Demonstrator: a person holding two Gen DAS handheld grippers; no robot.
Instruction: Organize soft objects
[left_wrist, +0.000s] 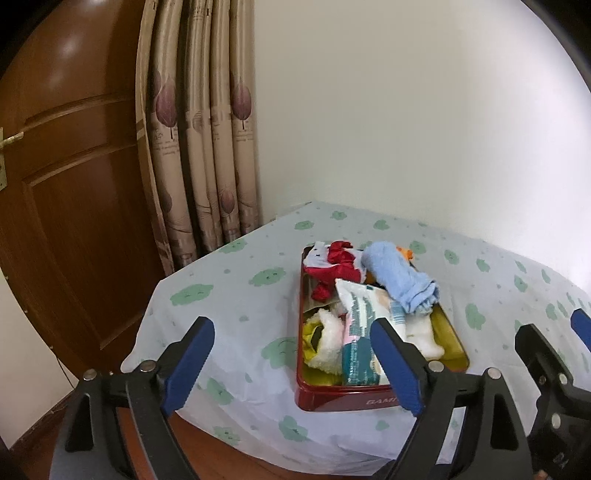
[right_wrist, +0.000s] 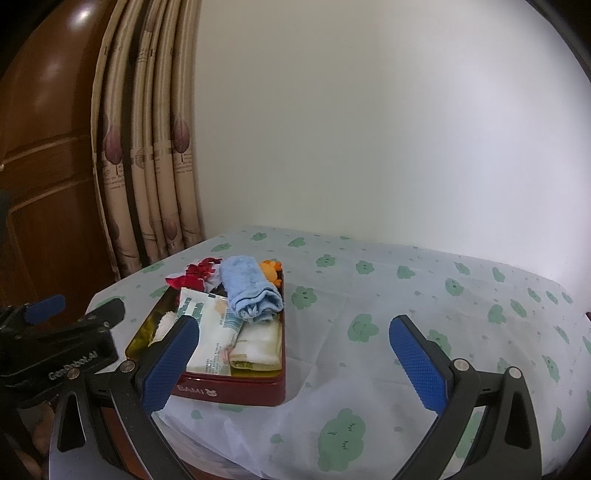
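A red tin stands on the cloud-print cloth, packed with soft things. A rolled blue towel lies on top, beside a red cloth, a tissue pack, a fluffy white piece and an orange toy. My left gripper hangs open just short of the tin's near left corner, holding nothing. In the right wrist view the tin, towel and tissue pack sit left of centre. My right gripper is open and empty, near the tin's right corner.
The table cloth stretches to the right of the tin. A white wall stands behind, with a beige curtain and a brown door to the left. The left gripper shows at the right view's left edge, the right gripper at the left view's right edge.
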